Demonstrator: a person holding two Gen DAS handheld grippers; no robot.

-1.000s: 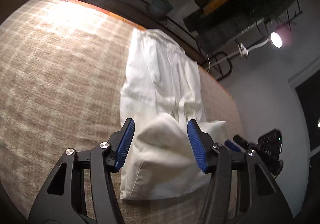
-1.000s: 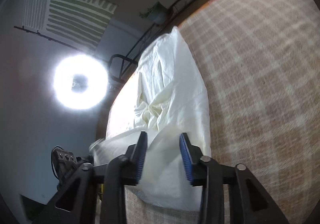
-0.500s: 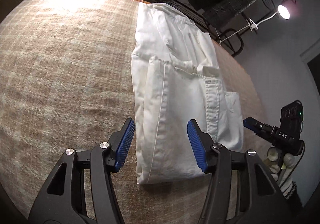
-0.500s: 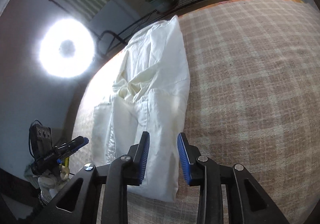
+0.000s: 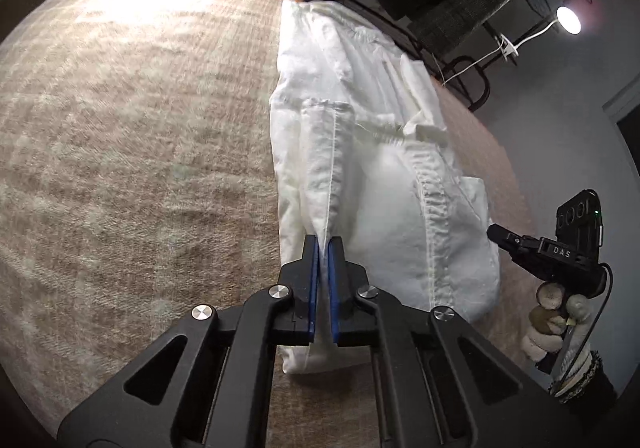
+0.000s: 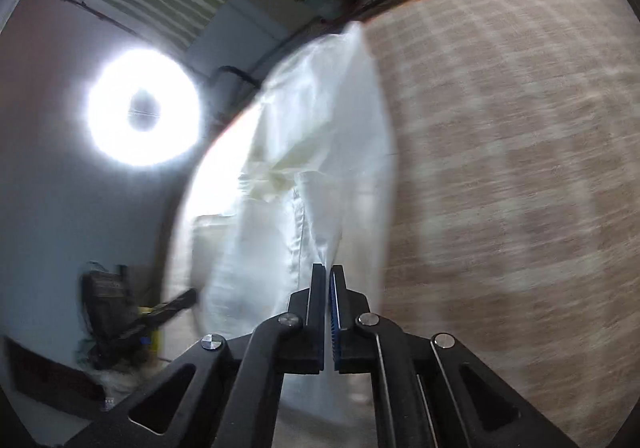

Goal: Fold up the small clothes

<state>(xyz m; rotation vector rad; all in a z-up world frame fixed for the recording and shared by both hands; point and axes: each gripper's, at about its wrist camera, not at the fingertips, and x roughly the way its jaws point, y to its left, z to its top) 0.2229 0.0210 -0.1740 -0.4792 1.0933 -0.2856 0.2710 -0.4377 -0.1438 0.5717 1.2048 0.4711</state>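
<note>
Left wrist view: we have our left gripper pinched tight on a seam fold of the white garment, its fingers having just closed. The garment lies lengthwise on the checked desk, right of centre. Right wrist view, blurred: our right gripper has likewise just clamped the garment's near edge.

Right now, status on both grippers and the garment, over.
Left gripper just closed, pinching the white garment at its near fold. Right gripper just closed on the same cloth. Garment half-folded on the checked cover. Nothing in the way.
</note>
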